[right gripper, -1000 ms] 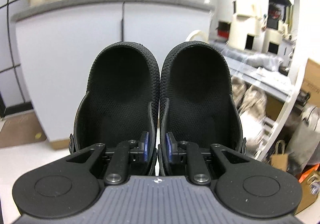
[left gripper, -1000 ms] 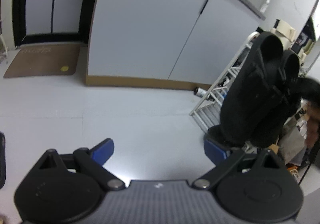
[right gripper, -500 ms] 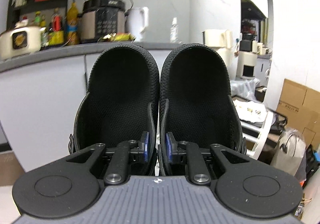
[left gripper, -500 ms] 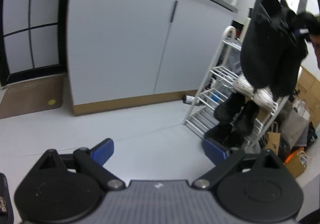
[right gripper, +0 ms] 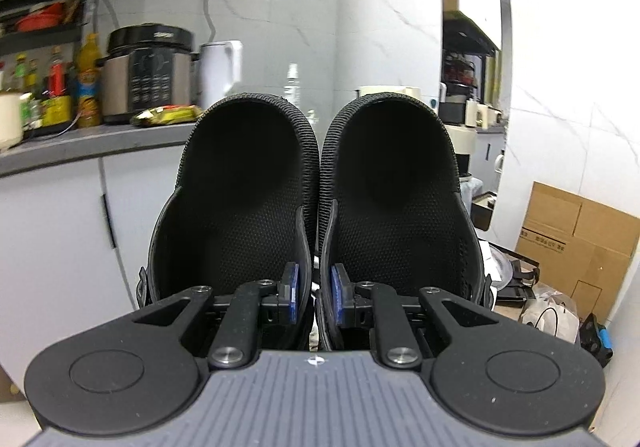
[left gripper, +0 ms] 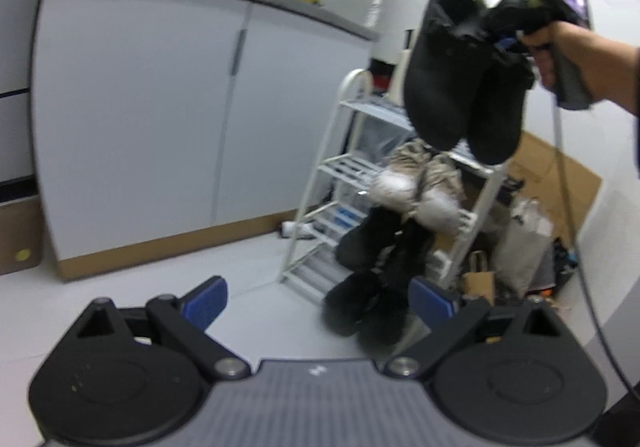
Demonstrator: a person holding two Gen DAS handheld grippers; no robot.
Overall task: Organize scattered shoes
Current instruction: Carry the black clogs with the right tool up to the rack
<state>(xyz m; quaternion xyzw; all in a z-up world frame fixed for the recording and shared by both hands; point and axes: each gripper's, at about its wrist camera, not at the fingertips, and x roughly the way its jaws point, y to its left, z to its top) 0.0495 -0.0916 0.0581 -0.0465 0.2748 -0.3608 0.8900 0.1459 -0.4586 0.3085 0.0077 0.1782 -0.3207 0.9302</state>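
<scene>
Right gripper (right gripper: 314, 293) pinches my pair of black clogs (right gripper: 316, 207) by their touching inner walls, held in the air above the white shoe rack (left gripper: 320, 215). Left gripper (left gripper: 318, 297) empty, jaws wide. Rack's middle and lower shelves already carry shoes. Clogs not yet shelved; top shelf looks free. Floor near the rack shows no strays.

Table: we see a pressure cooker (right gripper: 150, 71), white kettle (right gripper: 222, 65) and sauce bottles (right gripper: 86, 81) up top.
Corner: cardboard box (right gripper: 576, 243) against the wall.
Floor: brown doormat (left gripper: 18, 243).
</scene>
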